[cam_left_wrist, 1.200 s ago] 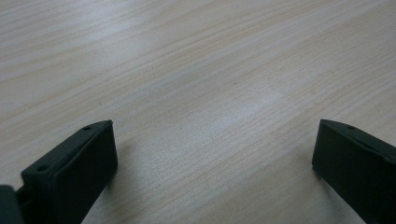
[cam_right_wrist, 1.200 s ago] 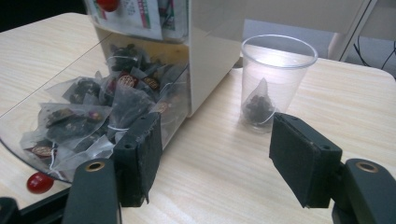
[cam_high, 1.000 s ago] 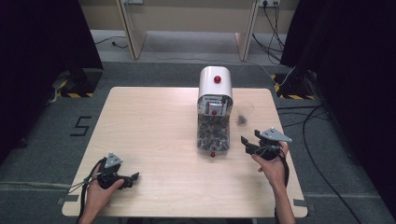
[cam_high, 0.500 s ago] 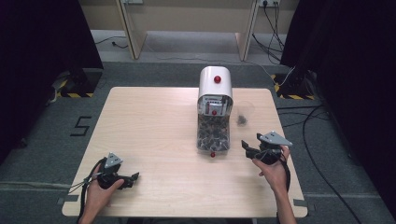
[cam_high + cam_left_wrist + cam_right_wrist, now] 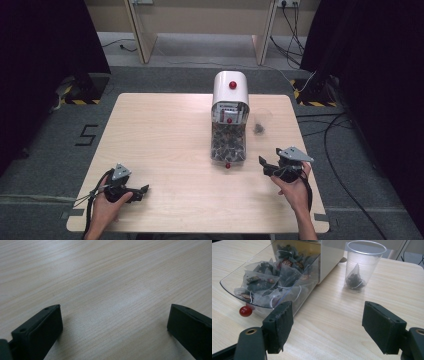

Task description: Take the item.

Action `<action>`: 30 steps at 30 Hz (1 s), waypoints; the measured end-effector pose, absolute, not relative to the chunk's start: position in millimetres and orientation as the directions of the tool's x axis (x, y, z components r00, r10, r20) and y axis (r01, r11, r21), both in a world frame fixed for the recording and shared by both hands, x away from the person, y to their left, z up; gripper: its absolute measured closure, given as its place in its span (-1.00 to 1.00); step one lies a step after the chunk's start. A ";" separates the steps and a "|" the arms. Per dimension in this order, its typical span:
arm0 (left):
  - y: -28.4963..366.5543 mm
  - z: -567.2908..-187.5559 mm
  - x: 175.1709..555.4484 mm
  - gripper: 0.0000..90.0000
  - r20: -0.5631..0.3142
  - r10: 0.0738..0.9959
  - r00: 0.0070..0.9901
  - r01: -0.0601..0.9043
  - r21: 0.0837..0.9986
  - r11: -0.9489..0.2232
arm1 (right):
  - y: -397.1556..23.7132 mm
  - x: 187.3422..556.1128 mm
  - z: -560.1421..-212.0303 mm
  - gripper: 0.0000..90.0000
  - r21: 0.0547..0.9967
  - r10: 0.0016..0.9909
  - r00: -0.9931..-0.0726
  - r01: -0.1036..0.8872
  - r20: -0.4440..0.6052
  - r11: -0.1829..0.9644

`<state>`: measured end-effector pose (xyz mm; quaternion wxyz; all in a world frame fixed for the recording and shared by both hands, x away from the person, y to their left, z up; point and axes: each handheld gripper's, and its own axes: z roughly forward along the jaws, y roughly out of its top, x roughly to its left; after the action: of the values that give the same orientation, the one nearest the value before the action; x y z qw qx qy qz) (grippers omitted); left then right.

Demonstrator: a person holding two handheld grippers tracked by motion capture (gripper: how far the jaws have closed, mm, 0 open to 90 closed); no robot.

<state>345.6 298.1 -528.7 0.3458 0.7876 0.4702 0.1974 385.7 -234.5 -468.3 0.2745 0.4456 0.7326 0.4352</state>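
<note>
Having just spread with nothing between them, the right tongs needed to approach the tea-bag tray slowly; left tongs rested spread.

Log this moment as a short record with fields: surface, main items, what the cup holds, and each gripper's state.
surface: light wooden table
dispenser: white box with a clear pulled-out drawer full of tea bags, red knob at its front
cup: clear plastic cup upright beside the dispenser, one tea bag inside
left gripper: open, low over bare table, nothing between its jaws
right gripper: jaws have just been opening, nothing between them, pointed at the gap between drawer and cup
</note>
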 end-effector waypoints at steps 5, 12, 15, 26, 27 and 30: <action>298.1 -528.7 345.6 -1.00 -0.014 0.877 0.480 0.604 0.730 -0.318 | -234.8 380.4 -468.0 -0.42 0.883 0.889 -0.457 0.411 -0.016 0.227; 298.1 -528.7 345.6 -1.00 -0.014 0.877 0.480 0.604 0.730 -0.319 | -232.9 373.1 -471.4 -0.43 0.877 0.885 -0.465 0.421 -0.009 0.230; 298.1 -528.7 345.6 -1.00 -0.014 0.877 0.480 0.604 0.730 -0.318 | -232.1 371.1 -473.0 -0.44 0.875 0.883 -0.469 0.424 -0.011 0.236; 298.1 -528.7 345.6 -1.00 -0.014 0.877 0.480 0.604 0.730 -0.319 | -232.2 362.5 -476.7 -0.53 0.872 0.884 -0.468 0.428 -0.012 0.238; 298.1 -528.7 345.6 -1.00 -0.014 0.877 0.480 0.604 0.730 -0.319 | -231.8 361.6 -477.5 -0.54 0.871 0.884 -0.467 0.430 -0.009 0.236; 298.1 -528.7 345.6 -1.00 -0.014 0.877 0.480 0.604 0.730 -0.319 | -231.1 359.5 -480.1 -0.56 0.868 0.881 -0.472 0.433 -0.010 0.242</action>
<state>345.6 298.1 -528.7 0.3458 0.7876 0.4702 0.1974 359.5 -231.1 -480.1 0.2616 0.4422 0.7434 0.4283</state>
